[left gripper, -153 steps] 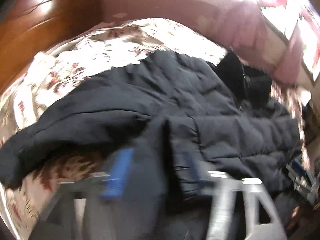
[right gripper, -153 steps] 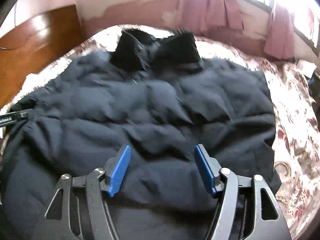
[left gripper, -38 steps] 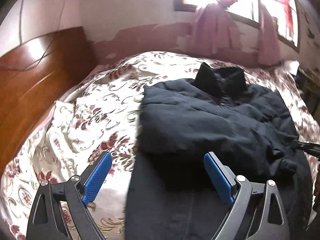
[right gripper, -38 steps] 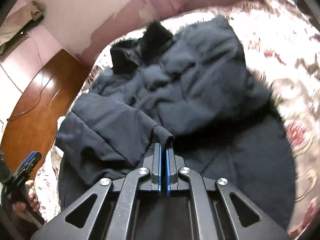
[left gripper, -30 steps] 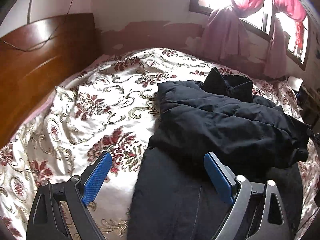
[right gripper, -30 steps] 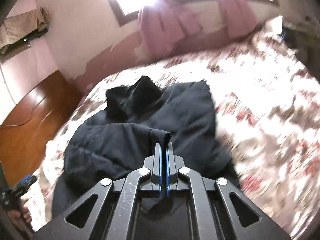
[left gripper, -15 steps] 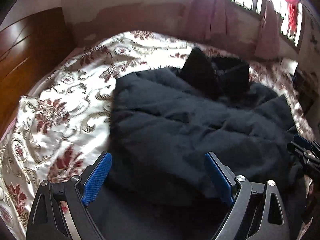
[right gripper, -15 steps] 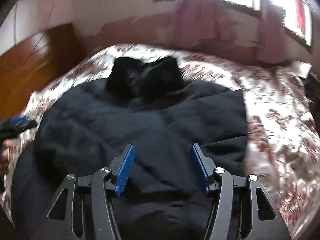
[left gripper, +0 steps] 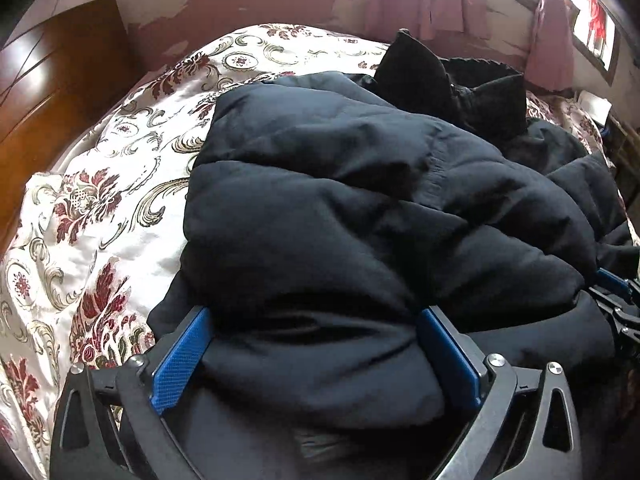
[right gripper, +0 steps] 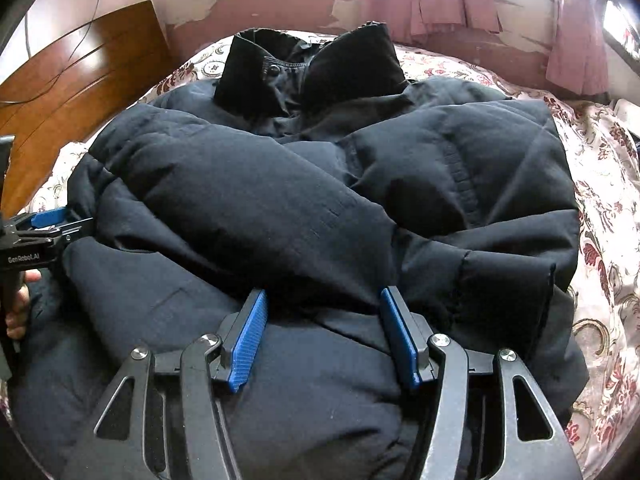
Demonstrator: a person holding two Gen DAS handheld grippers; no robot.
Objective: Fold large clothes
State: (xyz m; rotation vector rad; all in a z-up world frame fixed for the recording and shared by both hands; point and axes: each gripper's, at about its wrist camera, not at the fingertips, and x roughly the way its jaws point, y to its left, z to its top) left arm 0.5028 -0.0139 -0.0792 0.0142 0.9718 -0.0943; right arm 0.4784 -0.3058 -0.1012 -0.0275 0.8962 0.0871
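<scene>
My left gripper (left gripper: 312,350) has just spread wider, its jaws wide around a bulge of the jacket (left gripper: 360,208), not pinching. My right gripper (right gripper: 322,334) has just been opening, its jaws half apart over the jacket's lower fold. Beyond, the jacket lies on the bedspread (left gripper: 100,184), collar (right gripper: 308,68) farthest.

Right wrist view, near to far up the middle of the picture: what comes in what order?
Right gripper, jaws open over the fabric → folded sleeves of the dark padded jacket → its black collar → floral bedspread → peeling pink wall.
</scene>
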